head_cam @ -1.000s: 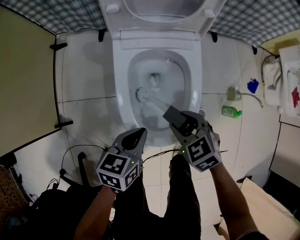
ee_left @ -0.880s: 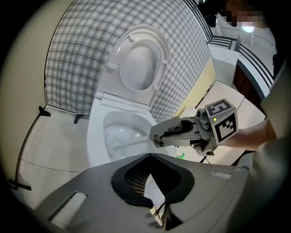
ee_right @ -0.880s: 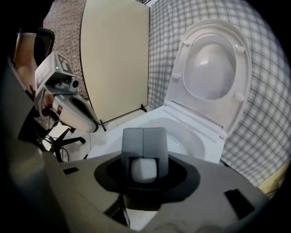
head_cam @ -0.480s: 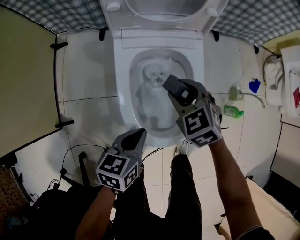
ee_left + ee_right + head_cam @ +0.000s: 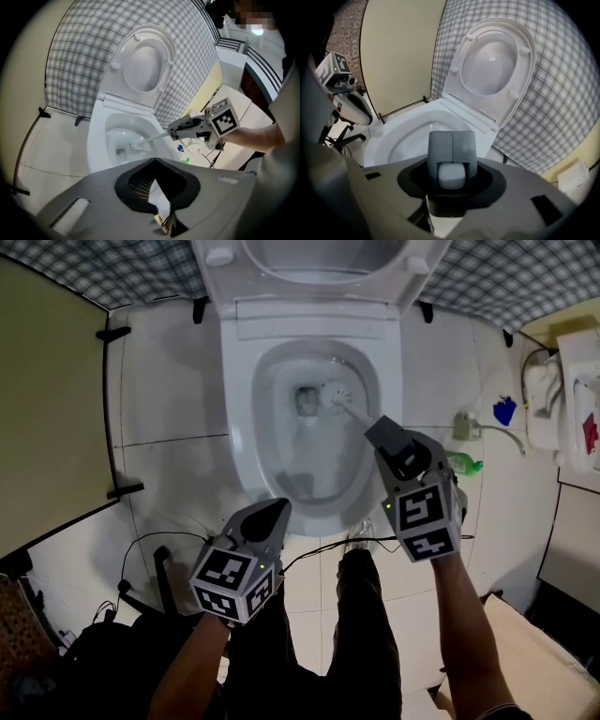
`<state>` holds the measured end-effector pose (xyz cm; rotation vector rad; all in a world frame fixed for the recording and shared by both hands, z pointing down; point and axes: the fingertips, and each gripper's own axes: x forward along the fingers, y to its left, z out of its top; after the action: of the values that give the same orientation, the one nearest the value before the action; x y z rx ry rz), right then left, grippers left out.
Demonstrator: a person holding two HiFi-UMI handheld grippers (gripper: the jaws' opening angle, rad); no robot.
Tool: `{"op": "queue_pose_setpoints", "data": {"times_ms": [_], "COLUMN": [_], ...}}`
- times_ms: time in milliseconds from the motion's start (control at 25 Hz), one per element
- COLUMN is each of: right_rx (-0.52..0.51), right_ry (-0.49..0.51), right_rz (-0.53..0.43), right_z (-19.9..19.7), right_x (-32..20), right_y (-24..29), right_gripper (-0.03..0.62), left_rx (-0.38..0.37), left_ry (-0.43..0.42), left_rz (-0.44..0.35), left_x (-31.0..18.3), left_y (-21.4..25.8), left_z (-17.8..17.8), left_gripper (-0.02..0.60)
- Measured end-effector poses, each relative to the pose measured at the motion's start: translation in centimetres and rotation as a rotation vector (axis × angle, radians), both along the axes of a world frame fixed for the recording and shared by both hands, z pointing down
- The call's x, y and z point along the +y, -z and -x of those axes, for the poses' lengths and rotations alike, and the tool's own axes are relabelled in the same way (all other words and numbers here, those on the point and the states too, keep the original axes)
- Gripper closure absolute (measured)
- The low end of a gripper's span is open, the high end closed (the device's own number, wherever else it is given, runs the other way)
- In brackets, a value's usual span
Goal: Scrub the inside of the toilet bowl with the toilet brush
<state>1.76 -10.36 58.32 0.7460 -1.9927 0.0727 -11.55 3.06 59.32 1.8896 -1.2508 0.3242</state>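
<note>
Bristles of the toilet brush (image 5: 336, 397) have swept from the near-left wall of the toilet bowl (image 5: 236, 437) round to its back right, beside the drain (image 5: 307, 401). My right gripper (image 5: 382, 434) stays clamped on the handle; my left gripper (image 5: 278, 508) idles, jaws together, empty. Scrubbing's mid-circuit, I'd say.
</note>
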Motion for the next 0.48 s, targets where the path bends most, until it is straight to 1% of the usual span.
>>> {"op": "queue_pose_setpoints", "data": {"times_ms": [120,280,480], "right_rx": [0.015,0.026,-0.024], "right_ry": [-0.018,0.004,0.023], "right_rz": [0.058,0.139,0.263], "right_z": [-0.9,-1.4,-0.8], "right_x": [2.4,6.1,11.0], "right_y": [-0.7,-1.1,-0.5], "right_gripper": [0.410,0.410,0.410], "left_rx": [0.007,0.018,0.018], "left_ry": [0.000,0.004,0.005], "left_rz": [-0.009,-0.022,-0.013], "left_x": [-0.3,-0.6,0.0], "left_y": [0.1,0.3,0.8], "left_z": [-0.4,-1.0,-1.3], "left_gripper": [0.572,0.572,0.572]}}
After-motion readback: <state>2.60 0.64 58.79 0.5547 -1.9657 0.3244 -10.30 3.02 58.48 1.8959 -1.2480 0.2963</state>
